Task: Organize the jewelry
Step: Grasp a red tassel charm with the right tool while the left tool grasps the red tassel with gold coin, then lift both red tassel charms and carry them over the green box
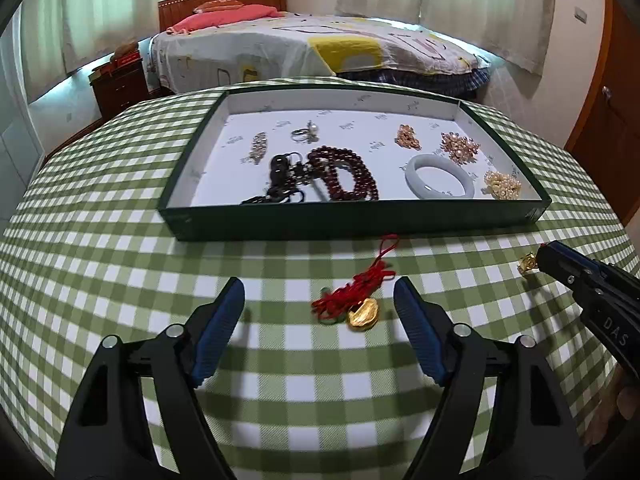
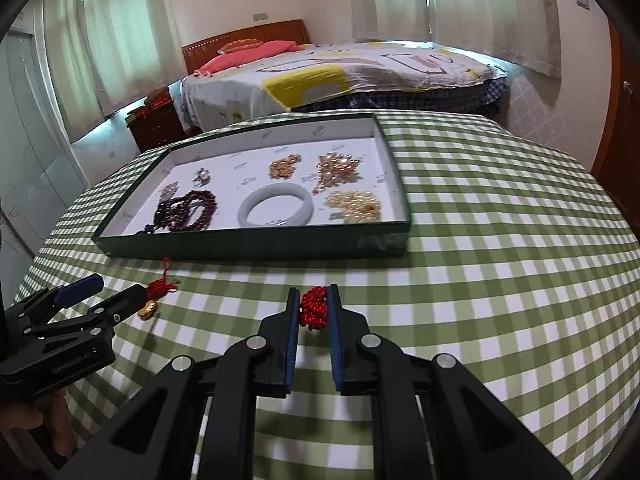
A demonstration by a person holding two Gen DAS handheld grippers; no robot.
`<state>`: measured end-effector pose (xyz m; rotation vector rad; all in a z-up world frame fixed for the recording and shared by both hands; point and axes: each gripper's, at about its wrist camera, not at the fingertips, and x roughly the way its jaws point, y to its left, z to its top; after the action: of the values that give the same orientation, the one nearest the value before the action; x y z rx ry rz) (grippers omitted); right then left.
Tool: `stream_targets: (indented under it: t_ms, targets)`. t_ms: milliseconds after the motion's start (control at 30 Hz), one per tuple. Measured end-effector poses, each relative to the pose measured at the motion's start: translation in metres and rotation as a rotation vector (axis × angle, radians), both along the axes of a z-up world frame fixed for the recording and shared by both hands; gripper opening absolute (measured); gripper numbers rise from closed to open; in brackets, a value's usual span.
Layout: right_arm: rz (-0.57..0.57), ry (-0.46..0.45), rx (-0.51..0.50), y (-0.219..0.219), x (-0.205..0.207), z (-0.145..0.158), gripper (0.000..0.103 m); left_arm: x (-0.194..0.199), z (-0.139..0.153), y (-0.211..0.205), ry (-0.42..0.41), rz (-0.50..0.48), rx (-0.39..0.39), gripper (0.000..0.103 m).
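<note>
Gripping one red knot (image 2: 314,307) between its closed jaws, the right gripper (image 2: 314,306), lettered "DAS" in the left wrist view, tilts down over the checked cloth (image 2: 500,280). The left gripper (image 1: 319,300) also tilts down, jaws apart, with one gold charm (image 1: 363,314) on a red cord (image 1: 352,288) lying between its fingertips. One tray (image 1: 352,222) of jewelry sits beyond both grippers.

right tool (image 2: 314,307) clamps red cord knot (image 2: 313,309) | tray (image 2: 256,246) beyond
</note>
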<state>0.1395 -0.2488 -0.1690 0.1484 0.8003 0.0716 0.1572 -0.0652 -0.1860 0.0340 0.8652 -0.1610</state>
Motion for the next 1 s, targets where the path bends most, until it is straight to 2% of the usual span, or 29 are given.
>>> stream_targets:
  t_ms: [67, 200, 433, 600, 700, 1000]
  targets:
    - [-0.005, -0.001, 0.002, -0.003, 0.001, -0.001, 0.014, 0.005, -0.001, -0.004, 0.002, -0.008, 0.006, 0.072]
    - [-0.011, 0.005, 0.014, -0.007, 0.003, -0.004, 0.014, 0.014, -0.005, -0.011, 0.023, -0.031, 0.019, 0.058]
    - [-0.008, -0.001, 0.026, -0.008, 0.004, -0.004, 0.014, 0.021, -0.011, -0.014, 0.042, -0.06, 0.03, 0.046]
    - [-0.007, 0.004, 0.032, -0.009, 0.004, -0.005, 0.014, 0.02, -0.011, -0.015, 0.034, -0.091, 0.026, 0.024]
    - [-0.005, 0.003, 0.03, -0.009, 0.004, -0.005, 0.014, 0.018, -0.011, -0.018, 0.03, -0.112, 0.028, 0.015]
    - [0.001, 0.003, 0.025, -0.008, 0.003, -0.006, 0.014, 0.015, -0.01, -0.017, 0.028, -0.118, 0.022, 0.012]
